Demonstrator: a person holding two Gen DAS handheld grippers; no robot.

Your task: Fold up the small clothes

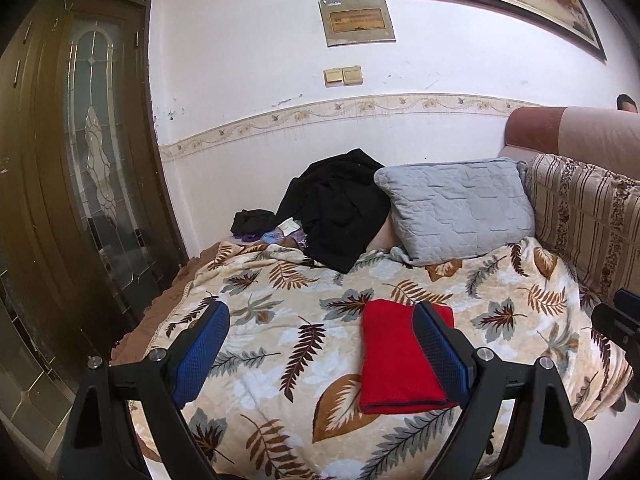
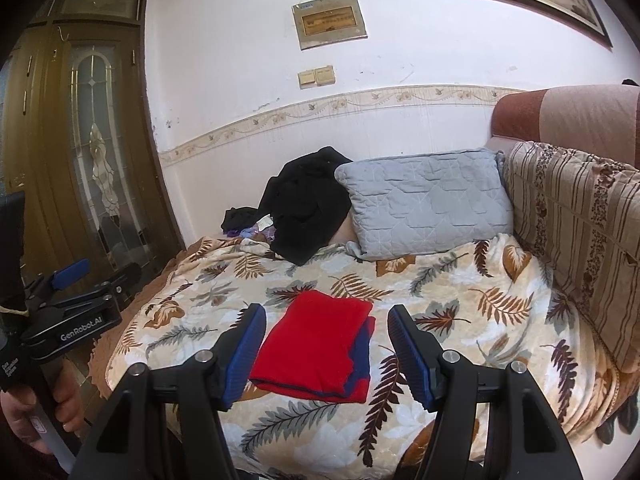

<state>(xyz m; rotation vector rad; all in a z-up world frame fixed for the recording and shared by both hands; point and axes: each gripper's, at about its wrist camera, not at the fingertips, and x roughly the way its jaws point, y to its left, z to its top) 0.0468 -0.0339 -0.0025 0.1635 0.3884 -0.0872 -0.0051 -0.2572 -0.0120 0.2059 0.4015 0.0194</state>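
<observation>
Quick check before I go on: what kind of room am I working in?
Most likely a bedroom at home: a bed under a leaf-print blanket, a grey pillow by the wall, and a wooden door with glass panels.

We look along our right gripper, whose two blue-padded black fingers stand apart above a bed covered by a cream fleece blanket printed with brown and grey leaves. Between the fingers in the picture, untouched, lies a folded red cloth with a dark blue edge showing along its right side. At the head of the bed a quilted grey pillow leans beside a heap of black clothing. At left our left hand grips the handle of the black left gripper, near a dark wooden door with leaded glass.
</observation>
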